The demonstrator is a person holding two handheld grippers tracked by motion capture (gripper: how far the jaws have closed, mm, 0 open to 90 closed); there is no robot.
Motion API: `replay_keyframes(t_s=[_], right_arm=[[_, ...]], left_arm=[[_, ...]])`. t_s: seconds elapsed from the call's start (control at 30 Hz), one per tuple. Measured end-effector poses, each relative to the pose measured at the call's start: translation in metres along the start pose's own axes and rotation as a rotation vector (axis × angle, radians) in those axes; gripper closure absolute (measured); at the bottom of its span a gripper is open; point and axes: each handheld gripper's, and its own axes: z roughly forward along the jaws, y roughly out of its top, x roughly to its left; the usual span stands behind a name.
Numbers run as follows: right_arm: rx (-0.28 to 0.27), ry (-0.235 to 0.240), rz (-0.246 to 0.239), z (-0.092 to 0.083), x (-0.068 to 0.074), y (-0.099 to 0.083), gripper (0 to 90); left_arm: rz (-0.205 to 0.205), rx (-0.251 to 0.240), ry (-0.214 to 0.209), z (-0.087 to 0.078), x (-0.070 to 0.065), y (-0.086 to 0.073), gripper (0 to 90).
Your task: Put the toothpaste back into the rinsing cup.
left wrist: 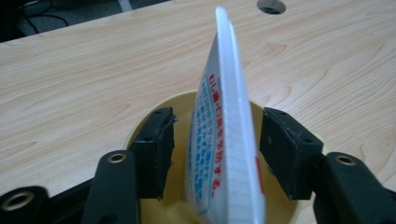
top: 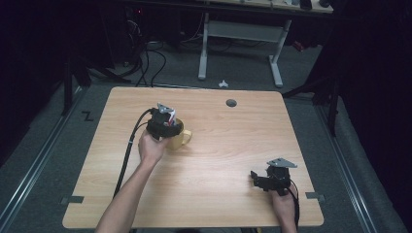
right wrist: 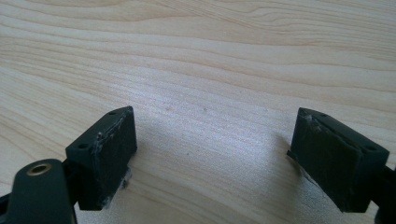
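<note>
A yellow mug (top: 183,139) with its handle to the right stands on the left half of the wooden table (top: 223,155). My left gripper (top: 172,127) hangs just above it, pointing down. In the left gripper view a flat white tube (left wrist: 225,135) with red and blue print stands tilted inside the yellow mug (left wrist: 180,100), between the jaws of my left gripper (left wrist: 217,123). There is a gap on each side of the tube, so the pads do not press on it. My right gripper (top: 254,178) rests low near the table's front right with its jaws wide apart. Between the jaws of the right gripper (right wrist: 215,135) lies bare wood.
A round cable hole (top: 231,103) sits near the table's far edge. Beyond the table stand a grey desk frame (top: 240,31) and loose cables (top: 145,65) on the floor. The left gripper's cable (top: 127,155) trails along the forearm.
</note>
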Motion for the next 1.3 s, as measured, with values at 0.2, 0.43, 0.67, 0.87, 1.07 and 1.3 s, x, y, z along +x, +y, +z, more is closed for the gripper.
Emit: replay_keyframes(t_s=[0.2,0.43,0.67,0.87,1.07,1.3], right_arm=[[0.0,0.0,0.0,0.0,0.0,0.0,14.4],[0.0,0.0,0.0,0.0,0.0,0.0,14.4],[0.0,0.0,0.0,0.0,0.0,0.0,14.4],[0.0,0.0,0.0,0.0,0.0,0.0,14.4],[0.0,0.0,0.0,0.0,0.0,0.0,14.4],[0.0,0.0,0.0,0.0,0.0,0.0,14.4]], left_arm=[[-0.011,-0.023,-0.02,-0.006,-0.001,0.002,39.9],[-0.006,-0.033,-0.028,-0.013,0.0,0.003,35.6],[-0.006,-0.031,-0.023,-0.02,0.001,0.003,29.3],[0.002,-0.044,-0.032,-0.026,0.0,0.004,26.9],[0.018,-0.032,-0.028,-0.03,0.0,0.002,24.9],[0.023,-0.042,-0.027,-0.037,0.002,-0.002,25.0]])
